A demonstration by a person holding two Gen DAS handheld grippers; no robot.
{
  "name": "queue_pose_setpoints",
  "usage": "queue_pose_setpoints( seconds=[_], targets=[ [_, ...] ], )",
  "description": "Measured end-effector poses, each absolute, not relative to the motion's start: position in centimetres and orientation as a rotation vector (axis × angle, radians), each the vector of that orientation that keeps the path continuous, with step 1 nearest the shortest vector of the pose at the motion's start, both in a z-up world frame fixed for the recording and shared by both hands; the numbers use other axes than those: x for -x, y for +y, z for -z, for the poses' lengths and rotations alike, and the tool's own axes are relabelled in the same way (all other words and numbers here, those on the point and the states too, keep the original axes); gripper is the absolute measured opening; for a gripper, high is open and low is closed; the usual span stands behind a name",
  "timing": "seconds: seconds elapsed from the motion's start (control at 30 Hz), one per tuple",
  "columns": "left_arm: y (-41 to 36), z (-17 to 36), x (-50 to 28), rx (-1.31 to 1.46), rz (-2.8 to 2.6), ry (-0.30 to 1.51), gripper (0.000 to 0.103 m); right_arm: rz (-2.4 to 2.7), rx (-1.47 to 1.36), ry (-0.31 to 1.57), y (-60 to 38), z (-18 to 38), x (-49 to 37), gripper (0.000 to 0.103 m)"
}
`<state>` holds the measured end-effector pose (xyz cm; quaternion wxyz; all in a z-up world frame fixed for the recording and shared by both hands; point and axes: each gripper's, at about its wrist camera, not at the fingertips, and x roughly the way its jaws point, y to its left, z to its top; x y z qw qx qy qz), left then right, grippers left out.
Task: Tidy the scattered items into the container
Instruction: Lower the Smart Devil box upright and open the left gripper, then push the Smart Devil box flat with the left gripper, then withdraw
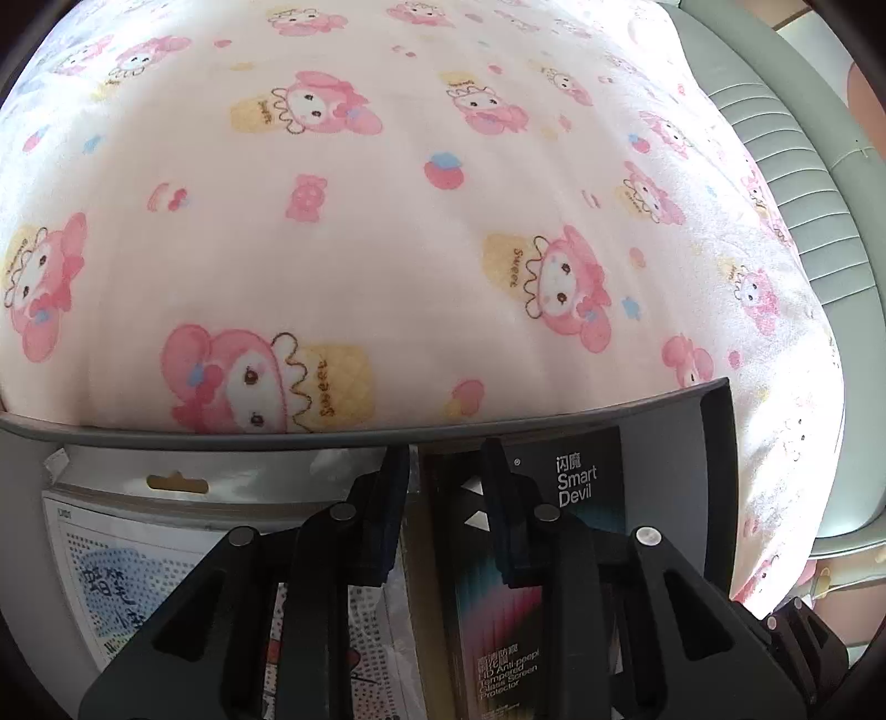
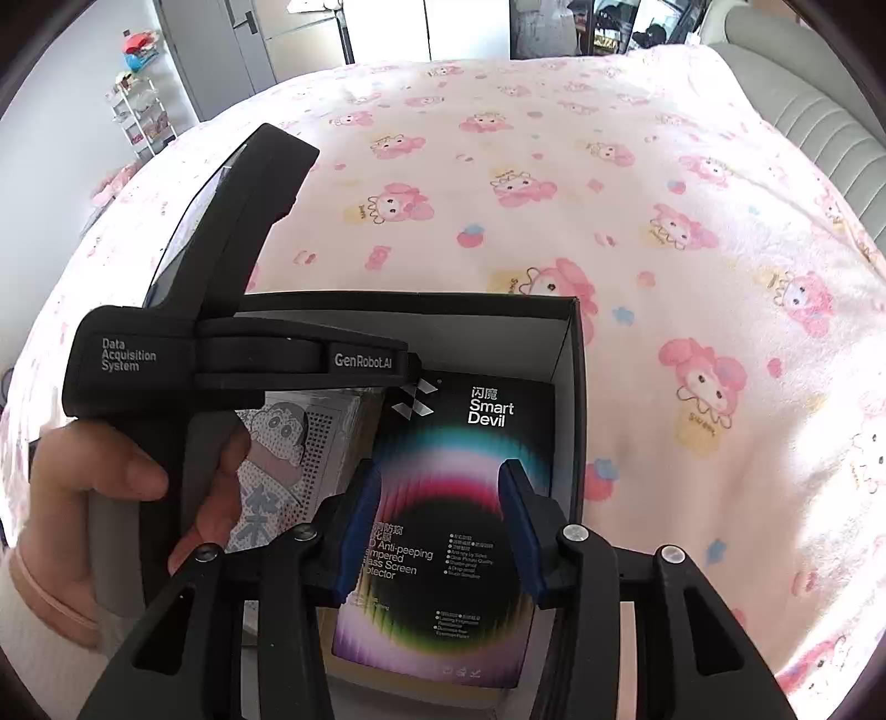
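Note:
A box, black outside and grey inside, stands on the bed; its grey rim crosses the left wrist view. Inside lies a black "Smart Devil" screen protector package, also visible as the package, flat beside a clear cartoon bead-pattern packet, whose dotted sheet shows at lower left. My right gripper hovers open over the black package, blue pads apart and touching nothing. My left gripper points down into the box over the package's left edge, fingers apart with nothing clamped. Its black body crosses the box, held by a hand.
The box sits near the front edge of a bed covered by a pink cartoon-print blanket. A grey-green ribbed bed frame runs along the right. Far off, a white shelf rack and grey cupboard doors stand against the wall.

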<state>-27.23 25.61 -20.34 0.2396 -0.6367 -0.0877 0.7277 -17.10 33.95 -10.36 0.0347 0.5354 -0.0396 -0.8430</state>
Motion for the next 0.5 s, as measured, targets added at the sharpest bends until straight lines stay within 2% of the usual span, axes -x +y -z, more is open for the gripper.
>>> queue_pose_setpoints(
  seconds=[0.07,0.17,0.27,0.5],
  targets=[
    [25.7,20.7,27.5,1.752,-1.965,-0.281,0.026,2.574,-1.649,-0.151,34.1,10.6,17.3,0.04],
    [26.1,20.9,27.4,1.727,-1.972,-0.251,0.025,2.585,-1.652,-0.14,34.1,10.6,16.7,0.04],
    [25.8,20.5,26.7,1.704,-1.974,-0.244,0.023,2.571,-1.646,-0.206,34.5,10.1,15.3,0.04],
    [26.3,20.0,24.0,1.702,-1.928,-0.109,0.022,2.568,-1.651,-0.234,34.5,10.4,14.4,0.04]
  ],
)
